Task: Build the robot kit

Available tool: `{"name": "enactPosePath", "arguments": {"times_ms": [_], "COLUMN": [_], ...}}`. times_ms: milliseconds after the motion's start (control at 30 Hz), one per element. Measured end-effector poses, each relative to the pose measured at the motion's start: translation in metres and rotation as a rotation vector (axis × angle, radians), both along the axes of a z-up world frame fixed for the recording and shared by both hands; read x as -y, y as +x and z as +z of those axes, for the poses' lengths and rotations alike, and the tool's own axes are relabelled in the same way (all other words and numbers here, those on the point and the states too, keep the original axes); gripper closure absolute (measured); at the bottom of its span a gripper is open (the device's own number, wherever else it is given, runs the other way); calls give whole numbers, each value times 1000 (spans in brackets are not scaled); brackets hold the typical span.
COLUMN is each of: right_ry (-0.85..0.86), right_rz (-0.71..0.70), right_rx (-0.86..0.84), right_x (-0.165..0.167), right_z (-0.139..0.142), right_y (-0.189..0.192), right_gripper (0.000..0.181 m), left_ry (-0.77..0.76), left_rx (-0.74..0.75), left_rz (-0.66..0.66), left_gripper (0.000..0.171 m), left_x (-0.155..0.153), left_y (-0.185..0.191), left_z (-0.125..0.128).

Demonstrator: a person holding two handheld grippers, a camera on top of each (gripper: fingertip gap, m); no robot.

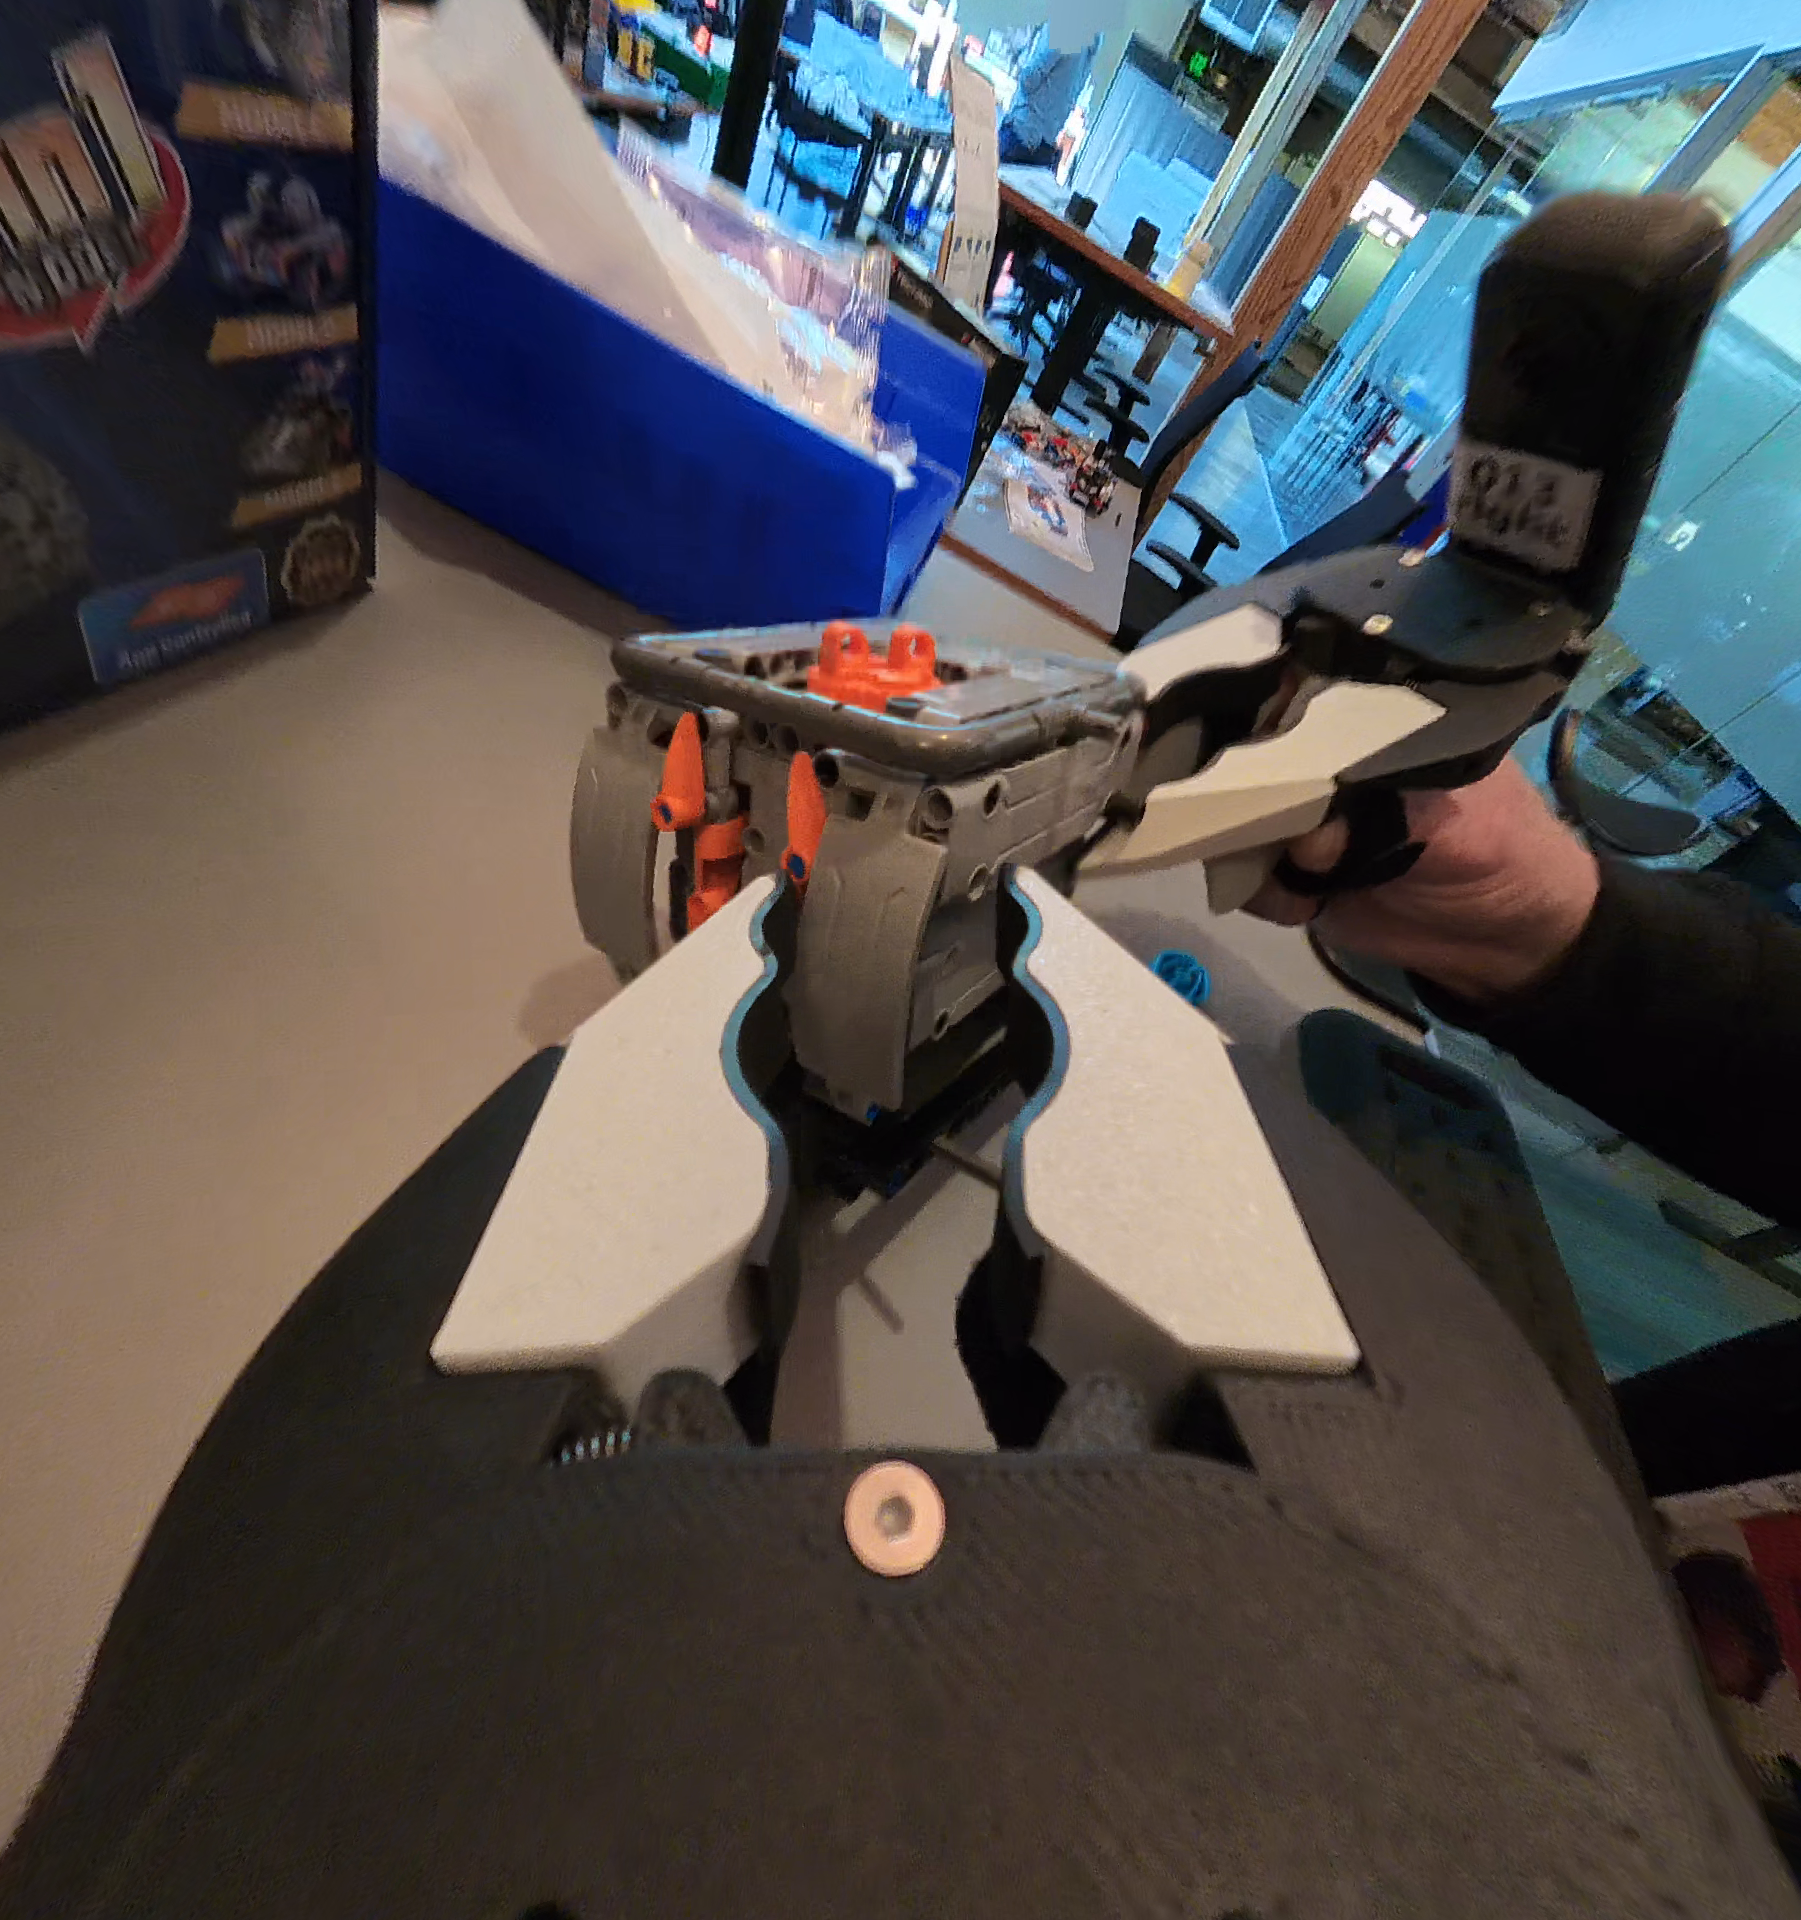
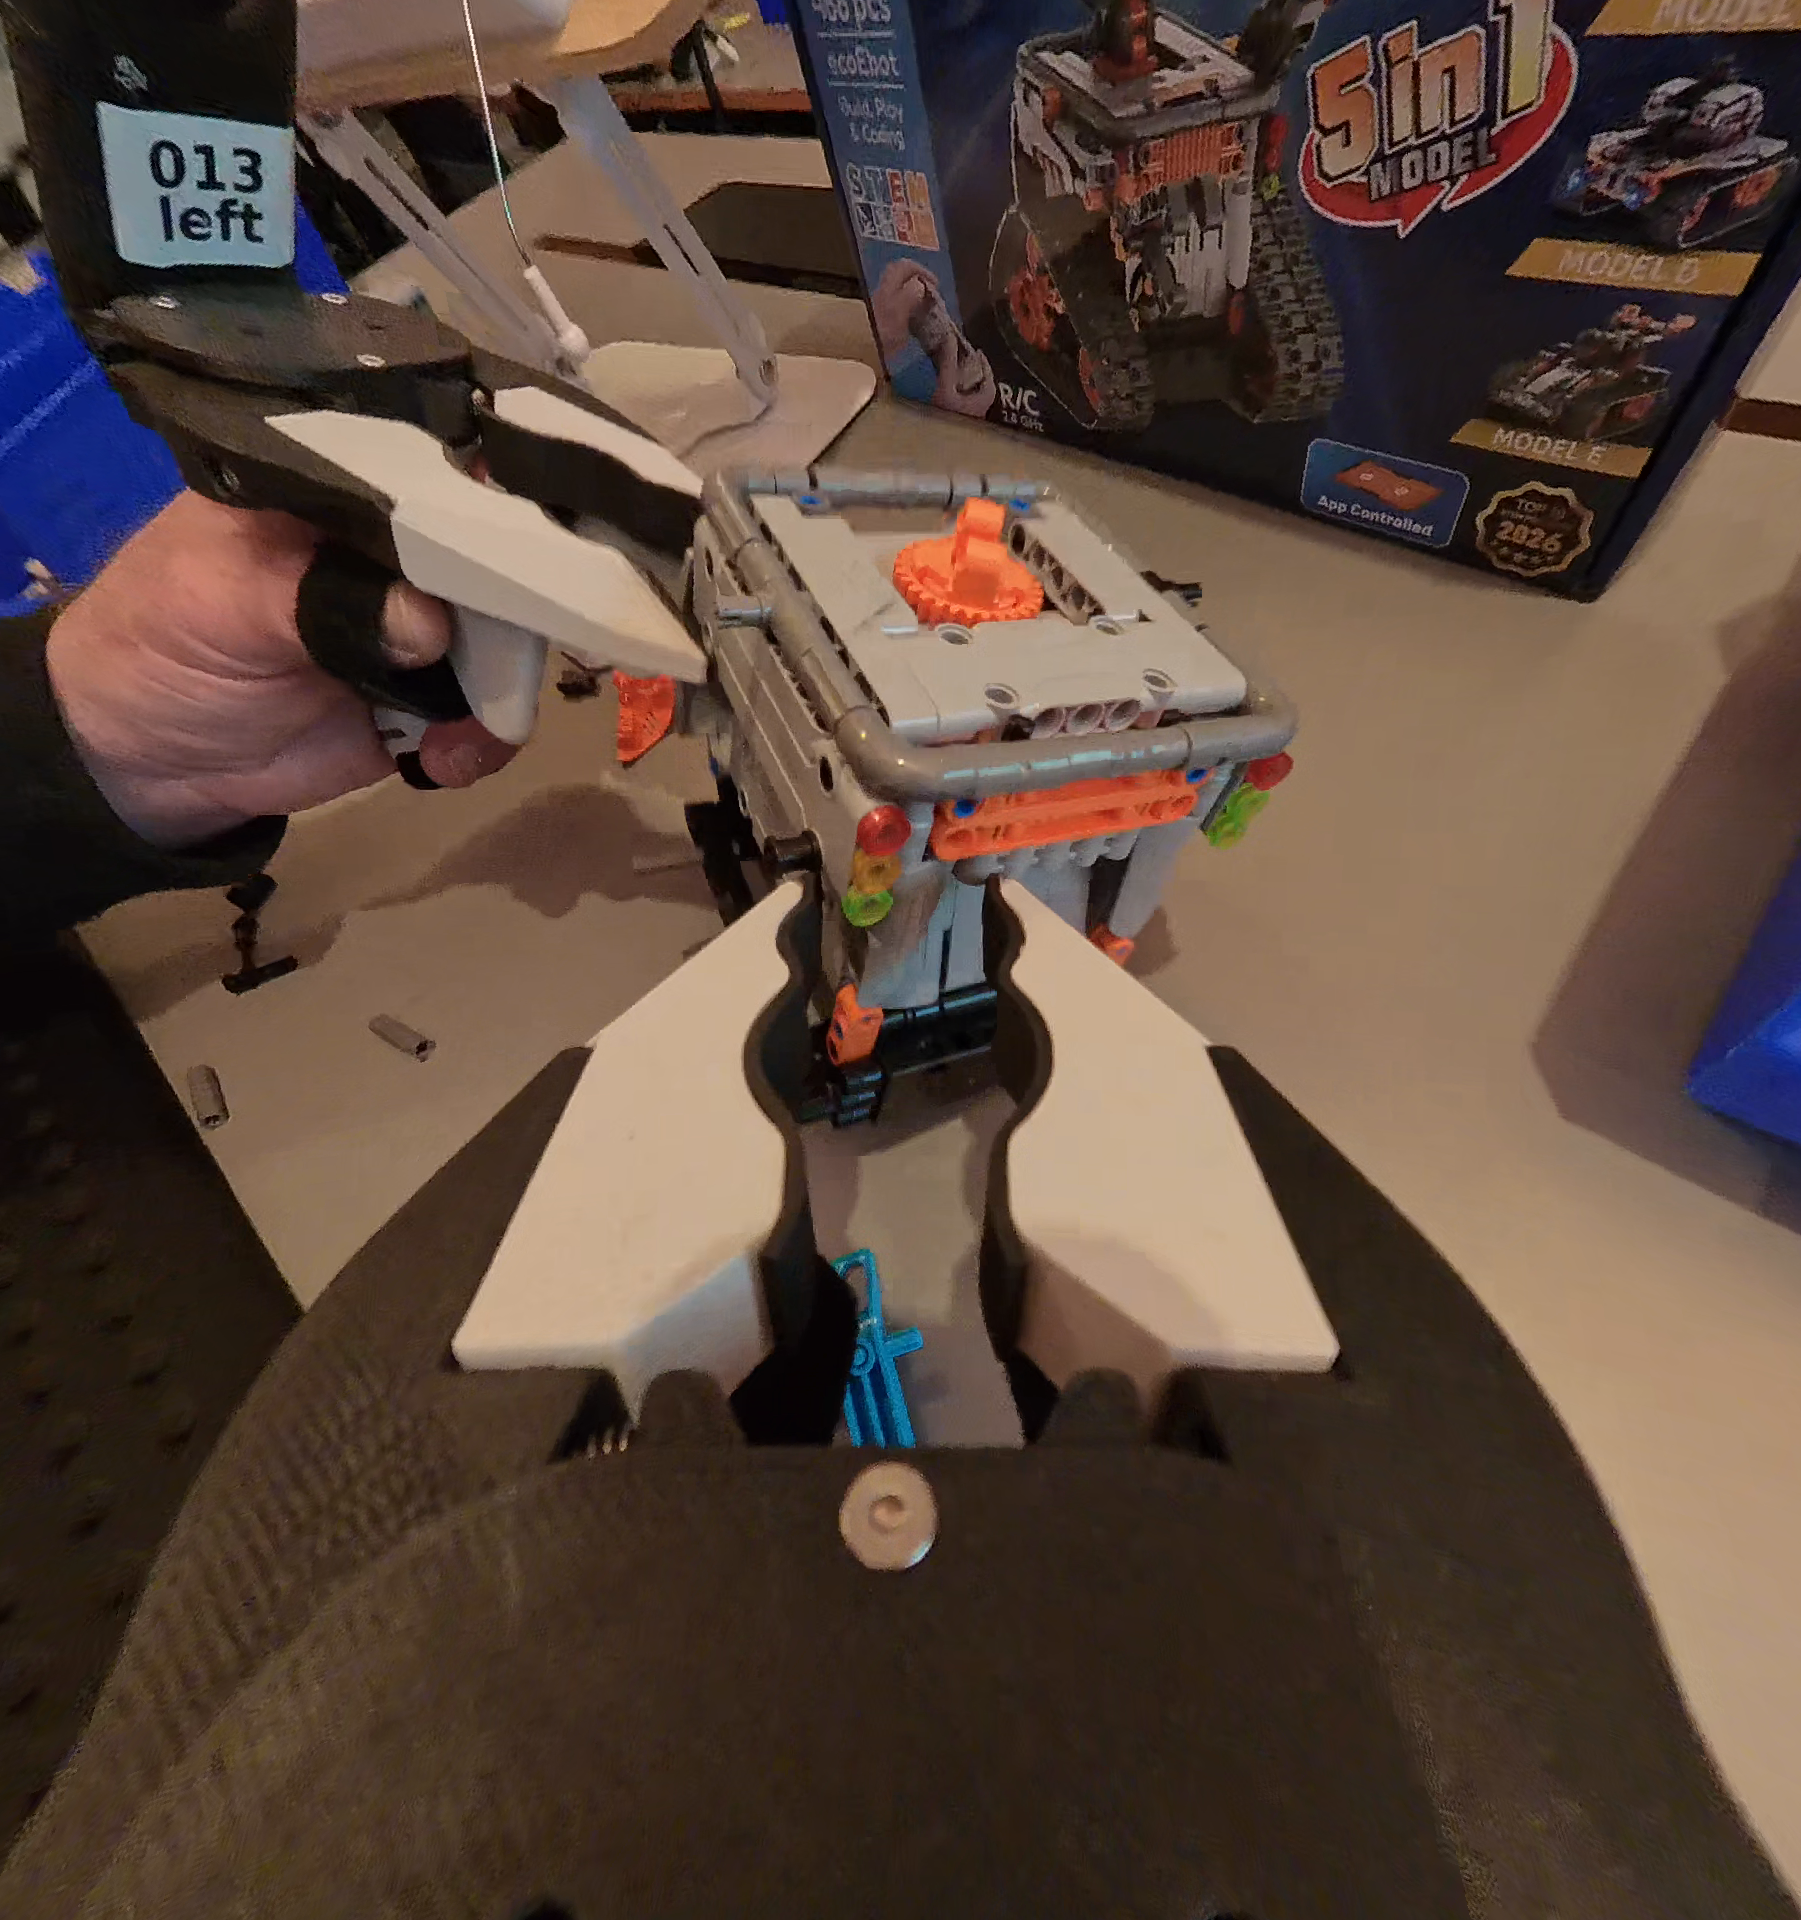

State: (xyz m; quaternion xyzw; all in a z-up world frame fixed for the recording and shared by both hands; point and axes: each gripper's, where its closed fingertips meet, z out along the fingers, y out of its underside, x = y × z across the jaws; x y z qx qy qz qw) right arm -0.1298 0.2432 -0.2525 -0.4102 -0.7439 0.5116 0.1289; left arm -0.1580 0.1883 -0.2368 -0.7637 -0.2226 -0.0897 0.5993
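Observation:
A grey brick-built model (image 1: 875,748) with an orange gear on top stands on the beige table (image 1: 252,935). My left gripper (image 1: 896,894) is shut on the model's grey curved side panel. My right gripper (image 1: 1119,758) comes in from the right and clamps the model's other side. In the right wrist view the model (image 2: 979,665) shows an orange bar and coloured studs. There my right gripper (image 2: 904,899) is shut on its lower grey part. The left gripper (image 2: 704,577), held by a hand, pinches the model's left edge.
A dark printed toy box (image 2: 1395,260) stands behind the model; it also shows in the left wrist view (image 1: 148,312). Blue bins (image 1: 615,416) (image 2: 1789,1039) flank the table. Small grey pins (image 2: 402,1037), a black piece (image 2: 252,935) and a light-blue part (image 2: 875,1351) lie loose. The grippers' ends are close to 7 cm from one another.

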Motion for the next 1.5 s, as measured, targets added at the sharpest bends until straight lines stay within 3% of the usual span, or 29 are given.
{"name": "enactPosePath", "arguments": {"times_ms": [300, 533, 633, 767, 933, 1133, 1267, 1367, 1500], "right_ry": [135, 119, 182, 227, 144, 168, 200, 281, 352], "right_rz": [35, 53, 27, -3, 66, 177, 217, 238, 259], "right_rx": [14, 59, 1, -197, -438, -549, -551, -605, -627], "right_x": [7, 1, -16, -19, 34, 111, 154, 185, 222], "right_z": [-17, -15, -2, 49, 125, 174, 185, 185, 179], "right_y": [19, 42, 44, 34, 9, -46, -100, -139, -177], "right_gripper": [153, 135, 135, 135, 126, 108, 97, 96, 94], "left_ry": [-45, -65, -83, -121, -242, -326, -398, -385, -452], "left_rx": [27, 25, -12, -94, -242, -353, -402, -417, -393], "left_rz": [-39, 17, 64, 170, 364, 560, 623, 614, 597], "left_gripper": [127, 123, 122, 122, 119, 114, 113, 113, 109], "left_x": [11, 36, 54, 94, 171, 262, 308, 324, 345], "left_y": [23, 31, 38, 41, 21, -11, -39, -58, -84], "left_z": [-18, -13, -3, 23, 68, 122, 137, 144, 124]}}
